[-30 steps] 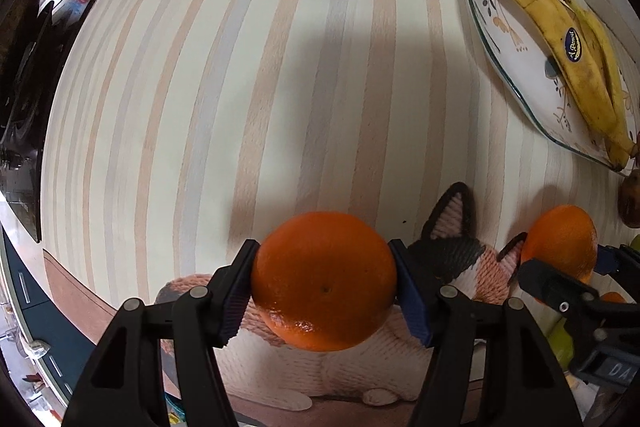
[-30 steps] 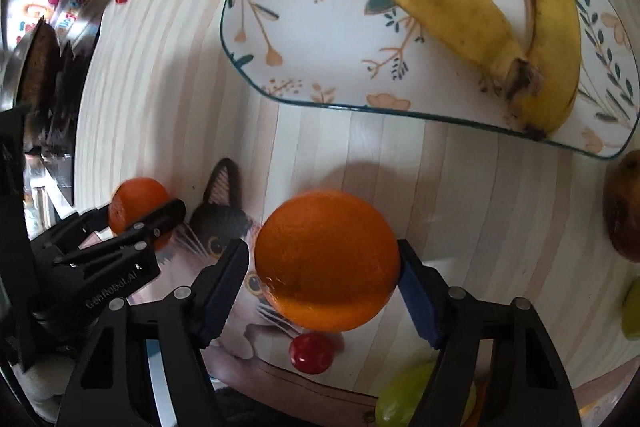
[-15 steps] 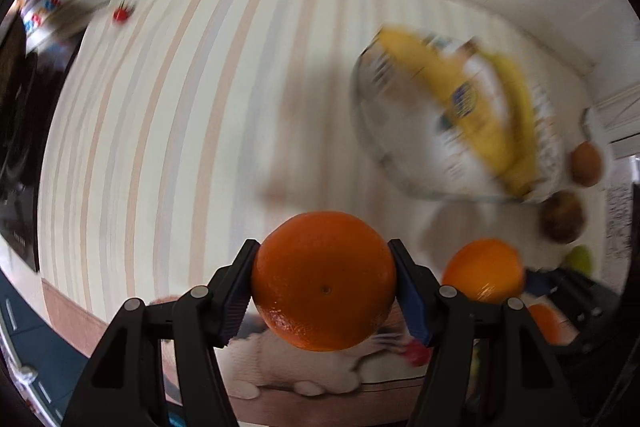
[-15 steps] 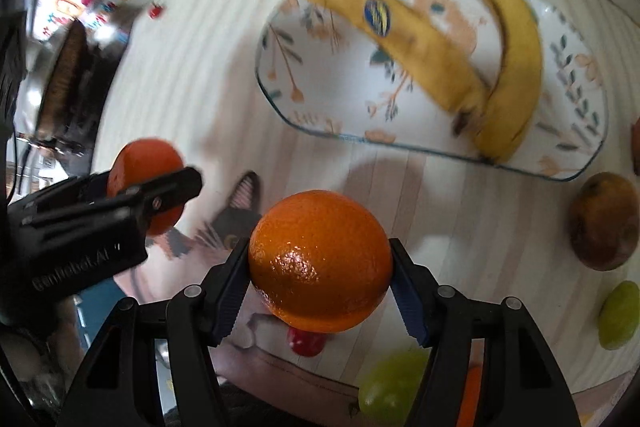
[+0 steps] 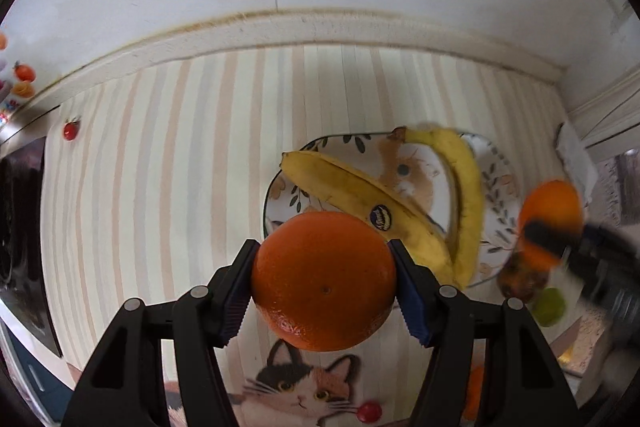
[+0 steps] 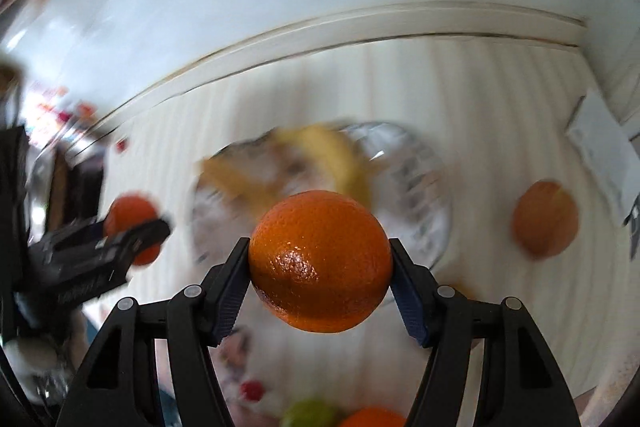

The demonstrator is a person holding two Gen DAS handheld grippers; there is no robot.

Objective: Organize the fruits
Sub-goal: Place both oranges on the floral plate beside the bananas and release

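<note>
Nearest the left wrist camera, the left hand-held gripper [image 5: 324, 283] pinches an orange [image 5: 323, 281] between its blue pads, held clear above the striped tabletop [image 5: 160, 187]. The right hand-held gripper [image 6: 320, 263] likewise pinches a second orange [image 6: 320, 261], also lifted off the surface. Below both lies a cat-print mat [image 5: 296, 387] with a small red fruit [image 5: 367, 411] on it. Further out sits the floral plate [image 5: 280, 187], carrying two bananas [image 5: 360, 195]; a brown fruit [image 5: 520, 277] and a green one [image 5: 550, 301] lie just beside its right rim. A round orange-brown fruit [image 6: 546, 219] rests farther right, blurred.

The step in hand looks like carrying both oranges toward a resting place. The next move probably calls for lowering each onto free plate surface beside the bananas, then spreading the jaws gently so neither rolls.
</note>
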